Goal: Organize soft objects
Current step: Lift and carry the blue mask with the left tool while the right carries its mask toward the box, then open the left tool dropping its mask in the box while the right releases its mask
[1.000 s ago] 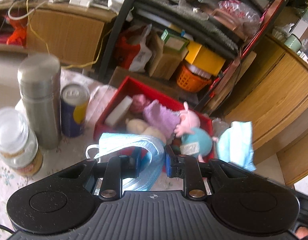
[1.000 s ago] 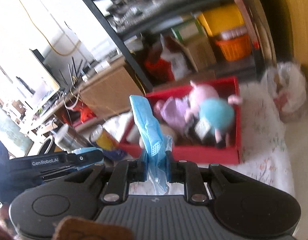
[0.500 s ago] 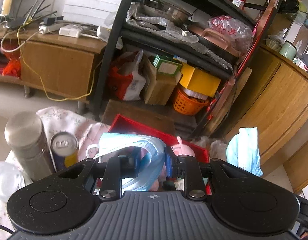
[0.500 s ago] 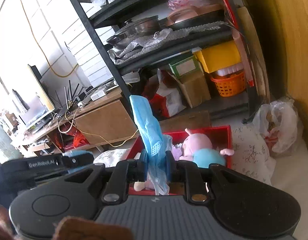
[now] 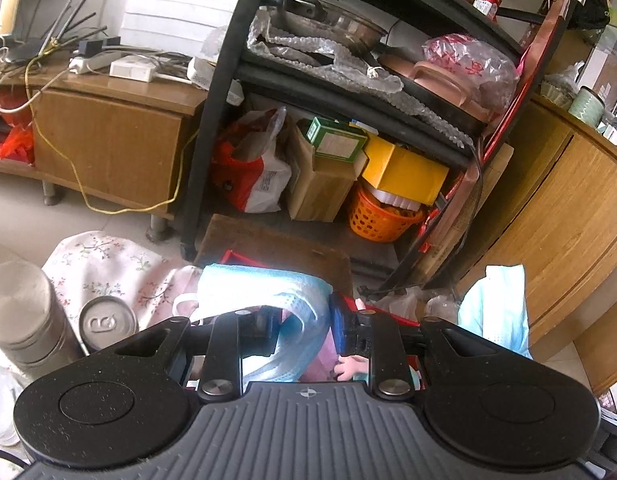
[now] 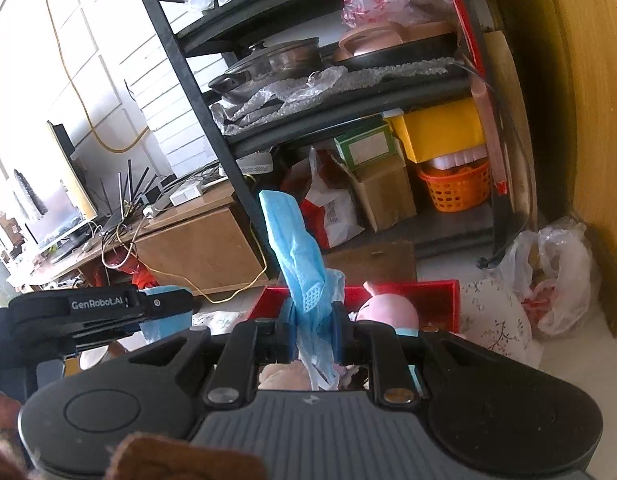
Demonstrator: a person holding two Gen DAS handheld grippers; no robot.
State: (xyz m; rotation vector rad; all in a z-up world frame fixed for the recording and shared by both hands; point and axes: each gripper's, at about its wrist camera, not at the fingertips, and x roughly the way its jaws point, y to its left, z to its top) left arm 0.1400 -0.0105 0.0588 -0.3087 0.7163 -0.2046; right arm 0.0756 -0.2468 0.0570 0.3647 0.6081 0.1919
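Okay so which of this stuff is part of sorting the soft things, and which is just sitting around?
Part of the job:
left mask
right mask
red box
pink plush

Just lying about:
flask
can
orange basket
pot
plastic bag

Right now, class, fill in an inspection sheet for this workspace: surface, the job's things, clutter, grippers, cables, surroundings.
Surface: floral tablecloth on the table.
Job's things: red box holding a pink plush toy; a blue face mask in the left gripper, a second blue mask in the right.
Clutter: steel flask beside a drink can.
Grippers: left gripper shut on its mask; right gripper shut on its mask.
Cables: yellow cable hanging by the wooden cabinet.
Surroundings: black shelf rack with pans, boxes, an orange basket.
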